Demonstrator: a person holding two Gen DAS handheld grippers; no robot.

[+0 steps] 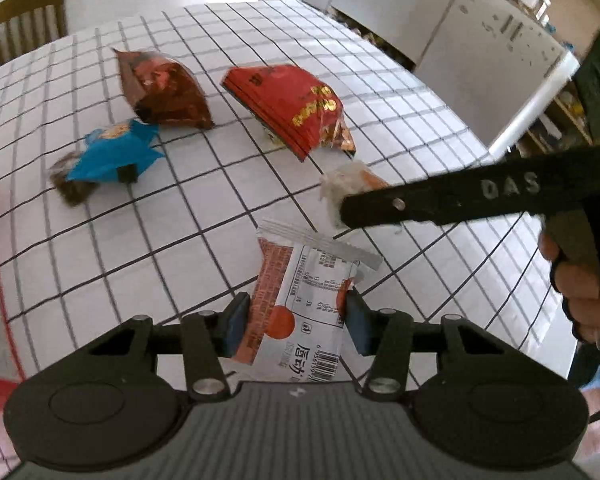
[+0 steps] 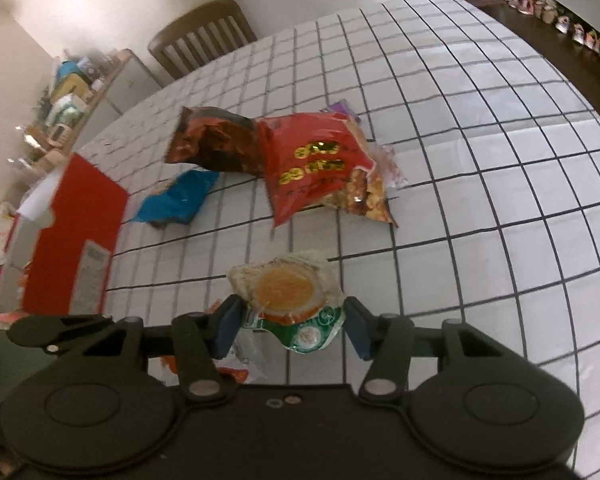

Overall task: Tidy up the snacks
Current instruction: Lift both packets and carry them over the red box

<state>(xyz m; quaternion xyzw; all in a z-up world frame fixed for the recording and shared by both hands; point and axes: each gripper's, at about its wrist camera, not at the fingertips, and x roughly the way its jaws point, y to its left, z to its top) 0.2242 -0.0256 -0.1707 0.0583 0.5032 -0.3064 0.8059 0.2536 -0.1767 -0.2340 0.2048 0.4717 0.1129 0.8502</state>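
Left gripper (image 1: 296, 320) jaws pinch a white-and-orange snack packet (image 1: 300, 304) across its middle; right gripper (image 2: 290, 326) jaws hold a round cake pack (image 2: 286, 294) w/ crinkly film. Both look light, soft, prob. crushable; grip edges gently.

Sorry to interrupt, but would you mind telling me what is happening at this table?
A person is sorting snacks with a gripper in each hand. The left gripper is clamped on a white and orange packet; the right gripper holds a round wrapped cake. A large red bag, a brown bag and a blue packet lie on the checked tablecloth, beside a red box.
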